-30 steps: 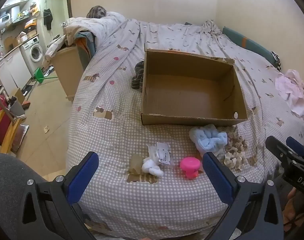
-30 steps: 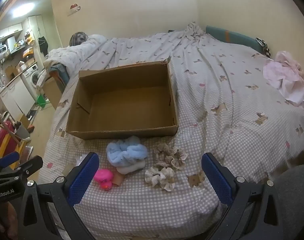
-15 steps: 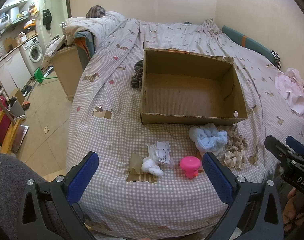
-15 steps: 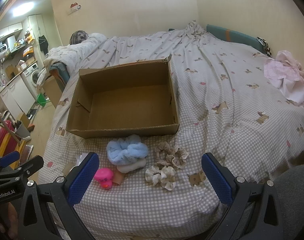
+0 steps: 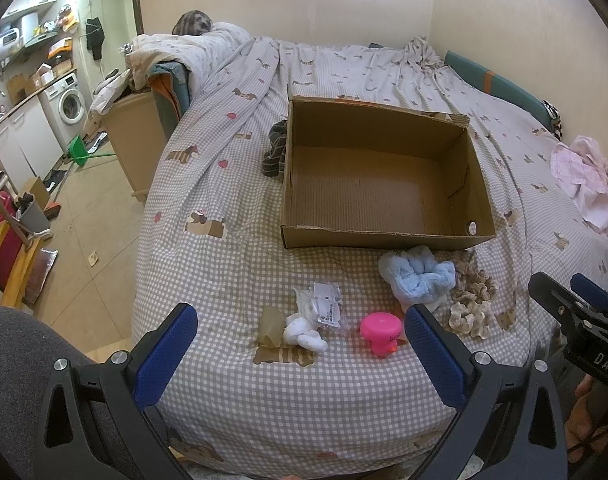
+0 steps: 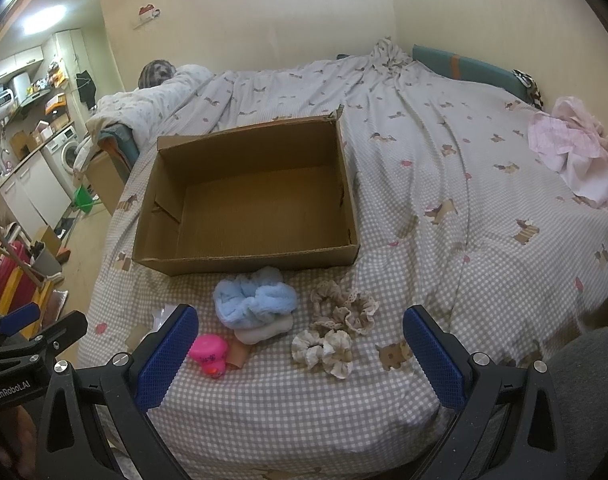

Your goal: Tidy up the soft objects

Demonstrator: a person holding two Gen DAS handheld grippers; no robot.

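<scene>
Left hand-held gripper point(image 5: 300, 356): fingers spread wide at the bottom of the left wrist view, nothing between them, held above the near edge of the bed point(image 5: 264, 392).
Right hand-held gripper point(image 6: 298, 354): fingers spread wide at the bottom of the right wrist view, gripping nothing; it also shows at the right edge of the left wrist view.
Cardboard box point(image 5: 383, 184): open, nothing inside, lying on the checked bedspread at the centre of both views.
Blue fluffy scrunchie point(image 6: 256, 300): just below the box's near wall, lying on a cream soft piece point(image 6: 266, 332) that it touches.
Beige lace scrunchies point(image 6: 343, 308): right of the blue one, below centre of the right wrist view, bunched together.
Cream scrunchie point(image 6: 323, 350): just below the lace ones, touching or nearly so.
Pink plastic toy point(image 5: 379, 330): lower centre of the left wrist view, left of the blue scrunchie and apart from it.
White cloth knot point(image 5: 304, 332): lower centre of the left wrist view, left of the pink toy.
Clear packet point(image 5: 323, 306): just above the white knot, touching it.
Pink garment point(image 6: 575, 156): crumpled at the right edge, well apart from the box.
Dark striped cloth point(image 5: 276, 150): against the box's left wall in the left wrist view.
Washing machine point(image 5: 70, 104): upper left, in the room beyond the bed.
</scene>
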